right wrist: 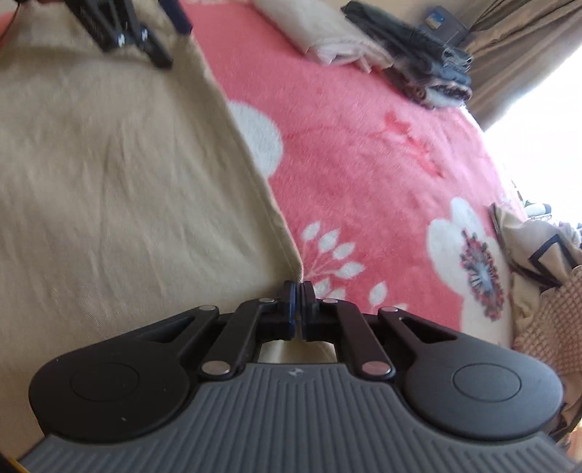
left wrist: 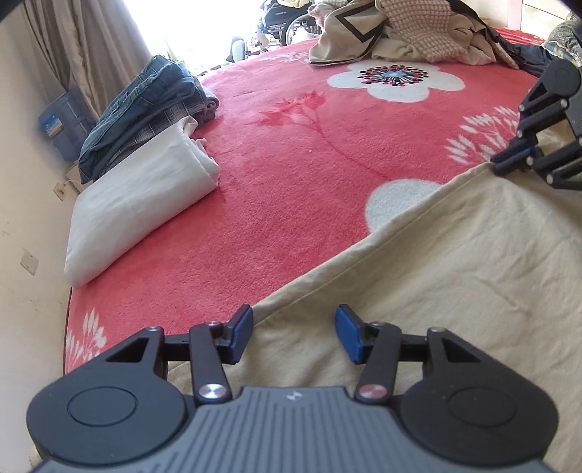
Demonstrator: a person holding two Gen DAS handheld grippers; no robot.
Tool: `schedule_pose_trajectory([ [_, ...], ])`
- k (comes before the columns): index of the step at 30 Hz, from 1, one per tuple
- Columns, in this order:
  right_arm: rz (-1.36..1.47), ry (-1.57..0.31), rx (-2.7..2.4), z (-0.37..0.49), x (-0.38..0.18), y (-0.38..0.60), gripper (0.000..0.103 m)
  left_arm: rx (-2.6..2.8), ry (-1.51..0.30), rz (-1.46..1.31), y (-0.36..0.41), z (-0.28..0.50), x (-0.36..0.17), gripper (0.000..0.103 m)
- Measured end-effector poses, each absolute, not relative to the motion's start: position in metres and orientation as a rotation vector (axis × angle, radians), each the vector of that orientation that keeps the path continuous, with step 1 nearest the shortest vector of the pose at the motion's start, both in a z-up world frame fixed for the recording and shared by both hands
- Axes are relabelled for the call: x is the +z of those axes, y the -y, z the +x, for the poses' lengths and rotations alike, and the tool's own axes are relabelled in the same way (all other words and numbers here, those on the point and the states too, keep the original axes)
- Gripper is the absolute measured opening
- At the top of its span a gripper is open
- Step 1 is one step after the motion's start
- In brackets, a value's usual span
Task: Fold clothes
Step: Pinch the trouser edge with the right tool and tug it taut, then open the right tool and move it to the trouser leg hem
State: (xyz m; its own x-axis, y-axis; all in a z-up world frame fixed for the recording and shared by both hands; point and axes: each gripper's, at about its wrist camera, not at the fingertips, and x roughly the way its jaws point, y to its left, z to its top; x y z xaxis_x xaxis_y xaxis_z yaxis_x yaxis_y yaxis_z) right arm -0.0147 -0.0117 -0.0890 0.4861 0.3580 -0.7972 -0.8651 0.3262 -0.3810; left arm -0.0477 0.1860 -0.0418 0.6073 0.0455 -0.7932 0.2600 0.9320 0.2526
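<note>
Bed blanket [left wrist: 291,174], red with white flowers, fills both views. Beige cloth [left wrist: 454,273] lies spread flat over its near side, hemmed edge running diagonally. Unsorted clothes heap [left wrist: 400,32] at the far end. By the wall edge: folded white cloth [left wrist: 142,203], folded jeans [left wrist: 145,98] just behind it. Left tool [left wrist: 294,336] hovers over the beige cloth's edge, fingers apart, nothing between them. Right tool [right wrist: 299,298] pinched together on the beige cloth's corner.

Room around my bed

Beyond my bed [left wrist: 291,174]: bright window [left wrist: 189,29], beige curtain [left wrist: 91,43]; cream wall [left wrist: 25,182] alongside.
</note>
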Motion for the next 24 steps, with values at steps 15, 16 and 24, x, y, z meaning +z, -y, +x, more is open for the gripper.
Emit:
schedule_pose_trajectory([
  [15,0.127,-0.828,0.085,0.037,-0.002,0.286,0.028,-0.164,-0.816,0.296,-0.162,-0.043,0.003,0.054],
  [16,0.160,-0.852,0.068,0.032,-0.009,0.298,0.028,-0.192,-0.816,0.309,-0.150,-0.041,0.002,0.054],
  [24,0.233,-0.984,-0.047,0.000,-0.049,0.324,0.035,-0.342,-0.850,0.344,-0.076,-0.030,-0.027,0.054],
])
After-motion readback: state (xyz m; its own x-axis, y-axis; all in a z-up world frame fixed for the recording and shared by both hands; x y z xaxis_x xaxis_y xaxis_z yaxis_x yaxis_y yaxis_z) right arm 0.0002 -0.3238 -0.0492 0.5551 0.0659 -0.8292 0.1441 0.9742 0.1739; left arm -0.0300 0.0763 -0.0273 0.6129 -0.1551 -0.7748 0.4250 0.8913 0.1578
